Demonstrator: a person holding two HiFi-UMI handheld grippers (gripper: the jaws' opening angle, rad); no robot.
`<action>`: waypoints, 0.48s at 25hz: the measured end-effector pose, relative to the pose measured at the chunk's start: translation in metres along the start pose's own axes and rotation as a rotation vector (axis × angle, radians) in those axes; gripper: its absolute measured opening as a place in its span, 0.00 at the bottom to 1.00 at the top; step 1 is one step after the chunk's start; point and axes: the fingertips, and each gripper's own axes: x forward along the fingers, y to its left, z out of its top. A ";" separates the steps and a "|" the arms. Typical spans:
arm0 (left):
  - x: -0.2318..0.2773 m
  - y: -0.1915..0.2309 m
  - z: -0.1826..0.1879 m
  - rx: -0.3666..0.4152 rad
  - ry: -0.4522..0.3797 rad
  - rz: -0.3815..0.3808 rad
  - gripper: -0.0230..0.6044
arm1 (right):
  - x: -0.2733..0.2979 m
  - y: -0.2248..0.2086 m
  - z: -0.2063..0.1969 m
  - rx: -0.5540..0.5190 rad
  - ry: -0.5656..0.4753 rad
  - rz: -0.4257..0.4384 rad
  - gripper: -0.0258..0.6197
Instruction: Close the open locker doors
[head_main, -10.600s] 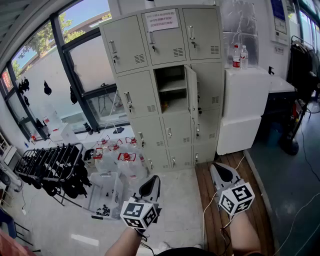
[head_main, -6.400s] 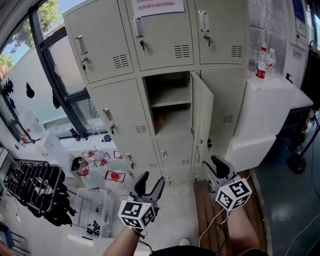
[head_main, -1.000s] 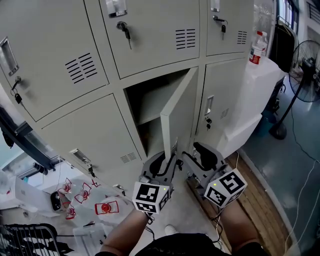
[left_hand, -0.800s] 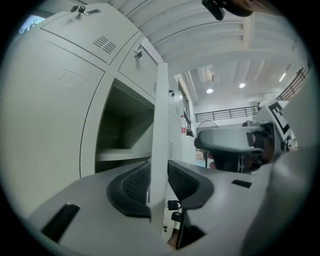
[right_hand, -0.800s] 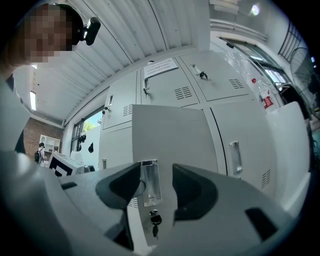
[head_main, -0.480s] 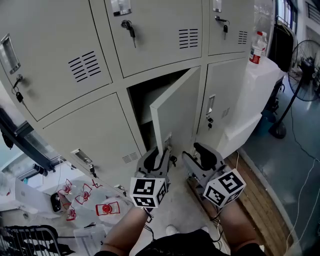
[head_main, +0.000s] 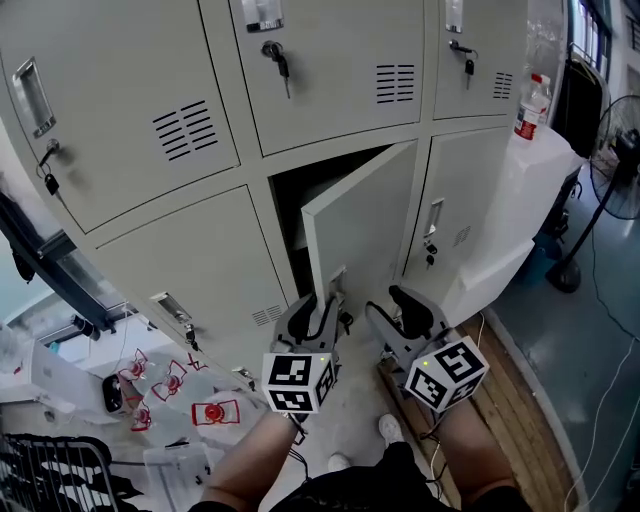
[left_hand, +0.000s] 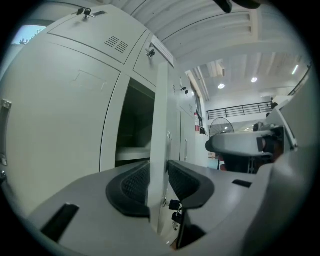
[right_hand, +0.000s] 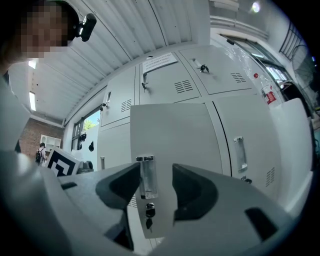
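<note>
Locker door (head_main: 360, 225): painted sheet metal, smooth, matt beige. Handle (right_hand: 145, 176): polished metal, glossy. Floor planks (head_main: 505, 375): brown wood, dull, lightly worn. Bottle (head_main: 527, 105): clear glossy plastic with a red label.

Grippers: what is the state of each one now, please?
Left gripper: closed on the locker door edge, jaws just opening slightly.
Right gripper: open, holding nothing.
</note>
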 end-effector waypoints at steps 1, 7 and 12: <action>0.001 0.002 0.000 -0.001 0.001 0.011 0.23 | 0.004 -0.001 0.000 0.000 0.004 0.010 0.33; 0.005 0.020 0.001 -0.010 0.004 0.096 0.24 | 0.033 -0.007 0.000 -0.010 0.026 0.086 0.33; 0.011 0.033 0.002 -0.019 0.001 0.169 0.23 | 0.058 -0.012 -0.002 -0.025 0.043 0.140 0.33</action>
